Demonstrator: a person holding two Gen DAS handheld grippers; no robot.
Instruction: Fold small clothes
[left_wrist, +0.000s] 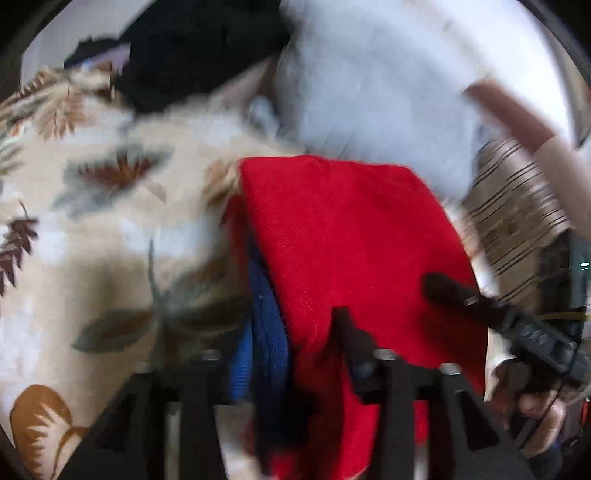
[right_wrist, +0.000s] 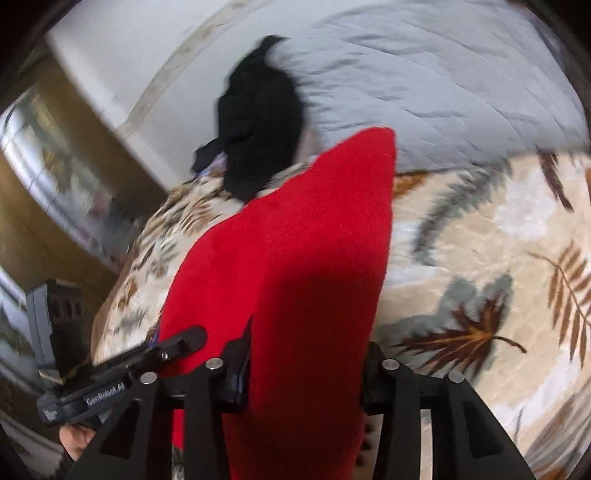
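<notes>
The red cloth (right_wrist: 295, 266) is the piece being worked on right now, lifted off the leaf-print bedspread (right_wrist: 480, 258) and held between both tools, so I'd call this mid-fold: the garment is being carried or swung over rather than laid flat. The right gripper (right_wrist: 306, 373) has its fingers clamped on the near edge of the red fabric, which runs straight up out of them. The left gripper (left_wrist: 295, 354) looks pinched on it too, with red bunched around one finger (left_wrist: 354, 347), though that view is smeary with motion blur so I'm maybe 80% on that. Next move, I'd guess, is bringing the held edge over to meet the far edge and setting it down on the bed without letting the corners slip, keeping both grips level. View differences: only the left wrist shows a blue cloth (left_wrist: 262, 332) tucked beside or under the red one, plus a striped item (left_wrist: 517, 206) off to the side. Only the right wrist gives a clean look at the black garment (right_wrist: 258, 125) lying against the grey duvet (right_wrist: 443, 92), and the room edge beyond the bed.
</notes>
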